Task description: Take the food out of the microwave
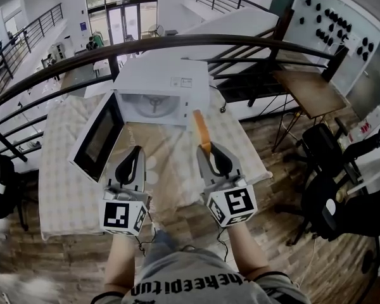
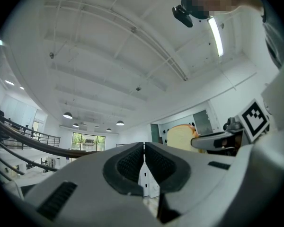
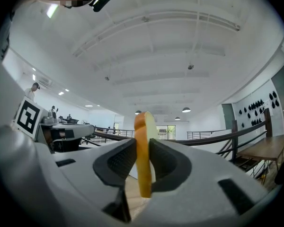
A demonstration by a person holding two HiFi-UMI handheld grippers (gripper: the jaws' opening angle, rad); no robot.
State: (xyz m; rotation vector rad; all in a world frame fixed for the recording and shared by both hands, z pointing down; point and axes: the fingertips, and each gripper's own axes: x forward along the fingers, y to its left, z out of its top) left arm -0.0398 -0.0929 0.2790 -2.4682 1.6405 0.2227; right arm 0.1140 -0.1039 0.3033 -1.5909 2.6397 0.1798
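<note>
A white microwave (image 1: 157,87) stands at the table's far side with its door (image 1: 99,137) swung open to the left and its cavity showing only a glass turntable. My right gripper (image 1: 210,151) is shut on a slice of bread (image 1: 202,130), held on edge out in front of the microwave; in the right gripper view the bread slice (image 3: 143,150) stands upright between both pads. My left gripper (image 1: 132,163) hovers over the table near the open door, jaws shut with nothing between them. The left gripper view shows the left gripper (image 2: 144,167) closed and the bread slice (image 2: 181,136) to its right.
A pale cloth covers the table (image 1: 63,189). A dark curved railing (image 1: 177,43) runs behind the microwave. A wooden side table (image 1: 310,90) and black office chairs (image 1: 342,189) stand to the right on the wood floor.
</note>
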